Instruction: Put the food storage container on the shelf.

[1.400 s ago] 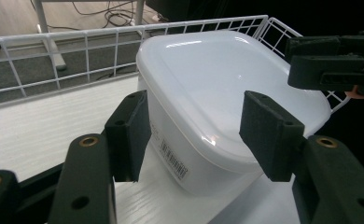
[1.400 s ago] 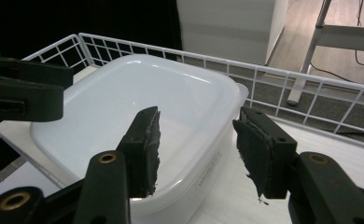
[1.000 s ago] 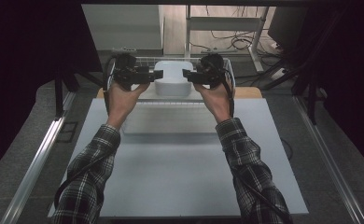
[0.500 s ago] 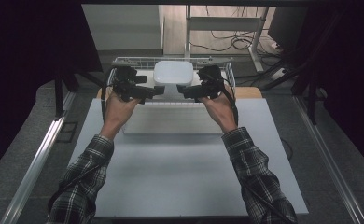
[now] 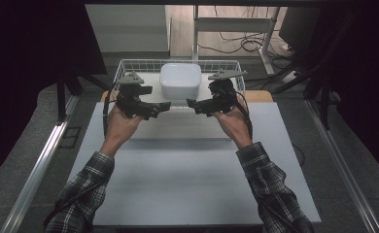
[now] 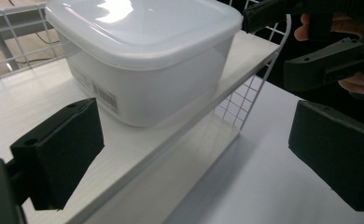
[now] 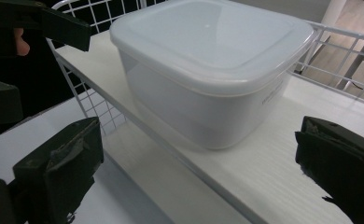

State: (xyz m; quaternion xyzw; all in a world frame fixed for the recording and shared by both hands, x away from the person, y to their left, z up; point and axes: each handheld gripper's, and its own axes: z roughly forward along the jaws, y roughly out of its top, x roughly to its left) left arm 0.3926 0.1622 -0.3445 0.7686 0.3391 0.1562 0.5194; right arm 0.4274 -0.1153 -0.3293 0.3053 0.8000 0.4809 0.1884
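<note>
On the white worktop (image 5: 178, 170), left to right: left gripper (image 5: 154, 108) held just short of the wire basket (image 5: 129, 64), fingers (image 6: 59, 154) spread wide, gripping nothing. Lidded white container (image 5: 180, 80) sitting on the pale shelf board (image 6: 26, 98) inside that basket, between both grippers. Right gripper (image 5: 197, 105) likewise spread, fingers (image 7: 63, 163) empty.

Wire rack (image 5: 124, 65) walls hem the lidded container (image 5: 180, 80); front side open.
</note>
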